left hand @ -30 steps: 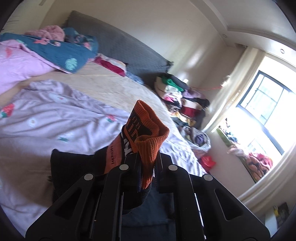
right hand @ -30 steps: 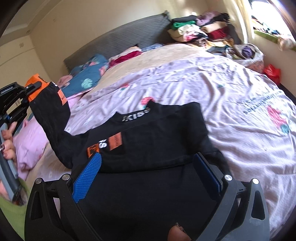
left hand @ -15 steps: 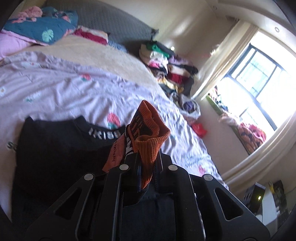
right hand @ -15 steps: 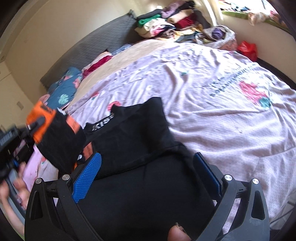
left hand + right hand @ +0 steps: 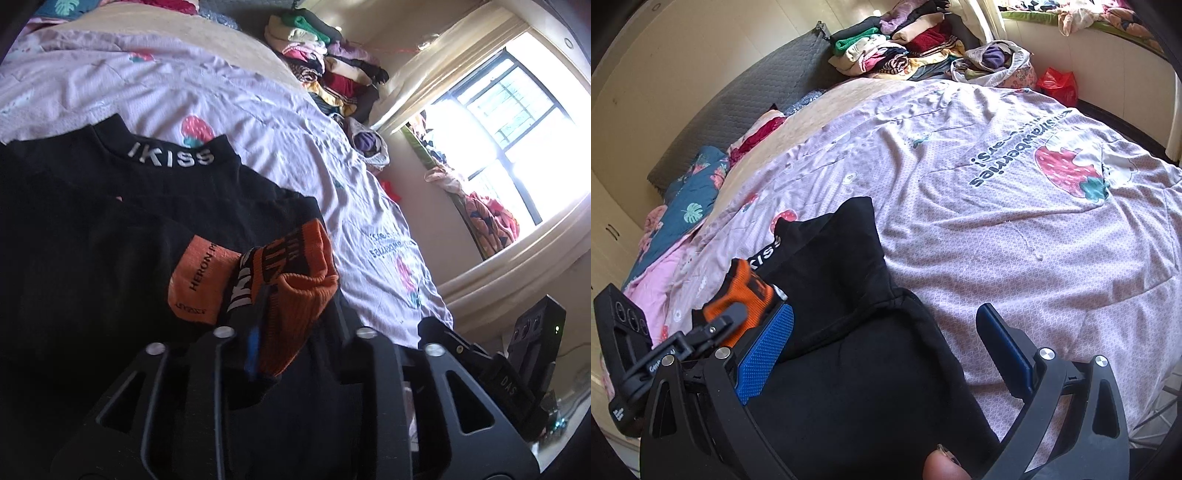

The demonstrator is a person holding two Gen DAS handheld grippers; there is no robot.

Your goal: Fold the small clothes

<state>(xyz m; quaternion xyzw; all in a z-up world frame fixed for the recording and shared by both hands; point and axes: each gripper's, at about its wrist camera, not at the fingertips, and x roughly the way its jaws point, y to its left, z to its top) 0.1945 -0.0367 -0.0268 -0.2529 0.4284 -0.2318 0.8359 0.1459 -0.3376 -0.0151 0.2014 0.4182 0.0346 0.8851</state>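
Observation:
A black long-sleeved top (image 5: 110, 240) with "IKISS" on its collar (image 5: 170, 157) lies on the lilac bed sheet (image 5: 258, 110). Its sleeve is folded across the body, and the orange cuff (image 5: 299, 291) rests there between the fingers of my left gripper (image 5: 301, 306). Those jaws are opening and the cuff sits loose against the blue left pad (image 5: 255, 332). From the right wrist the same cuff (image 5: 746, 295) shows at the left, under the left gripper (image 5: 713, 325). My right gripper (image 5: 886, 350) stands open low over the top's black cloth (image 5: 842, 277), nothing clamped.
A heap of folded and loose clothes (image 5: 897, 51) is stacked at the bed's far corner, with a bag of clothes (image 5: 993, 62) and a red bag (image 5: 1058, 83) beside it. Pillows (image 5: 690, 206) lie by the grey headboard. A bright window (image 5: 517, 122) is on the right.
My left gripper carried the orange cuff down and across onto the black top, and its jaws have parted from the cuff. The right gripper shifted slightly and stays open.

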